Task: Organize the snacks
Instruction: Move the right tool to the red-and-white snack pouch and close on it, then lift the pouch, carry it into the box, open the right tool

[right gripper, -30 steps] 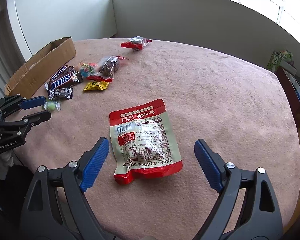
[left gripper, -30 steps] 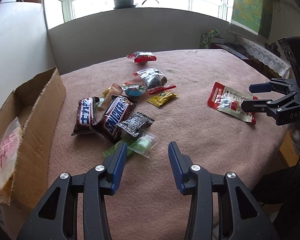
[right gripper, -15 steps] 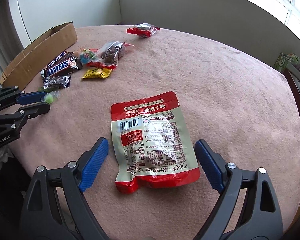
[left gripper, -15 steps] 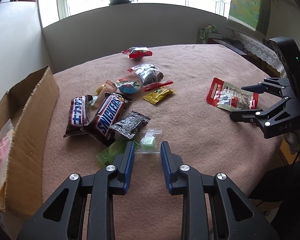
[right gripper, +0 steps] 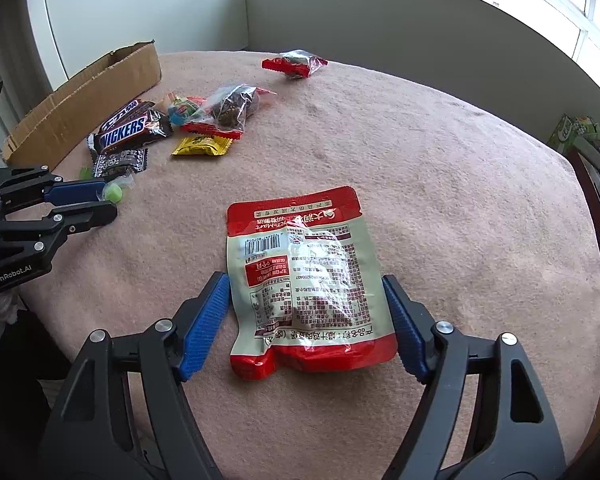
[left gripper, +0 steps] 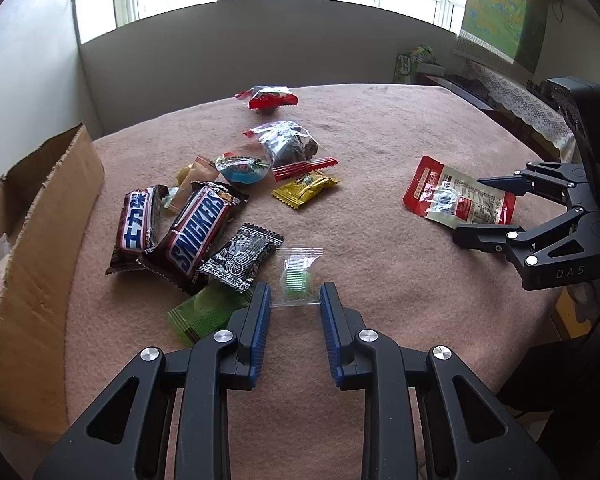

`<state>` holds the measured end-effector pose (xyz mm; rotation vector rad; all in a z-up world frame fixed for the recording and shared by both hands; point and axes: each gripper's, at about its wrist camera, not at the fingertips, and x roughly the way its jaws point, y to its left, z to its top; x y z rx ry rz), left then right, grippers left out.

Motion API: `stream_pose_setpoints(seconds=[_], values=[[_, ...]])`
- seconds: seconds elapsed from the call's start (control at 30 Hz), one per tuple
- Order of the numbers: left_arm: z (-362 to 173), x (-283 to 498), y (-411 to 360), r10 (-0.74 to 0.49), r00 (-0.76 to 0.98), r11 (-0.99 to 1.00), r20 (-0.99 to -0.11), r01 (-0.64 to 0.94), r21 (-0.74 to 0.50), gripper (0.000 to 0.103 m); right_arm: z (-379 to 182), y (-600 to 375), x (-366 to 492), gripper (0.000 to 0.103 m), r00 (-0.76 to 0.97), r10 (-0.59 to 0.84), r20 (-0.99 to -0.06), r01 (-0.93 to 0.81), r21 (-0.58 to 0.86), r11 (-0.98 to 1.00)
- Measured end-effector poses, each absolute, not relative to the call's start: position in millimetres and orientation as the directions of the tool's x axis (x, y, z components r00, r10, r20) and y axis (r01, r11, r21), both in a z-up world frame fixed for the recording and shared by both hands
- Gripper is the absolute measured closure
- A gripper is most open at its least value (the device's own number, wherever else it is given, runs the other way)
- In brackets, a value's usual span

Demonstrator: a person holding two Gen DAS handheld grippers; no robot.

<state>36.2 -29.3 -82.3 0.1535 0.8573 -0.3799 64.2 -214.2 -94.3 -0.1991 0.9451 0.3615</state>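
The left gripper [left gripper: 295,304] is closed on the near edge of a small clear sachet [left gripper: 298,276] holding a green sweet; the sachet lies straight ahead of the fingers on the pink cloth [left gripper: 380,152], its long axis running away from the camera. The right gripper [right gripper: 306,320] straddles a red-and-cream pouch [right gripper: 304,280], and its jaws are closing. The pouch lies between them, long axis along the fingers, sealed red end nearest the camera. The pads seem just short of its sides, though the view does not settle it.

The cardboard box [left gripper: 32,240] stands at the cloth's left edge, nearer the left gripper than the right.

Readable writing: "SNICKERS" on one bar [left gripper: 196,234], Chinese characters on the bar [left gripper: 136,224] beside it, a barcode and dense Chinese print on the pouch, "DAS" on the right gripper's body, "GenRobot.AI" on the left's.
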Motion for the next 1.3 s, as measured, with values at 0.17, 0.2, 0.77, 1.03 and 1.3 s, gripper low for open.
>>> stream_pose_setpoints(seconds=[0.17,0.2,0.77,1.03,1.3], values=[[-82,37,-27,-0.269,0.595,0.928,-0.758,0.371,-0.037,0.080,-92,-216,62,0.031,0.540,0.220,-0.812,-0.380,-0.002,0.925],[-82,37,-27,-0.270,0.594,0.927,-0.757,0.372,-0.039,0.080,-92,-216,62,0.035,0.542,0.225,-0.810,-0.379,0.003,0.925],[-71,25,-27,-0.278,0.633,0.929,-0.723,0.368,-0.035,0.080,-79,-217,50,0.045,0.606,0.240,-0.758,-0.347,0.019,0.938],[-62,24,-21,-0.277,0.659,0.936,-0.699,0.350,-0.041,0.080,-59,-210,43,0.045,0.647,0.256,-0.718,-0.351,0.017,0.936],[-40,20,-3,-0.273,0.719,0.950,-0.639,0.307,-0.060,0.080,-37,-184,44,0.045,0.668,0.300,-0.681,-0.388,0.025,0.921]])
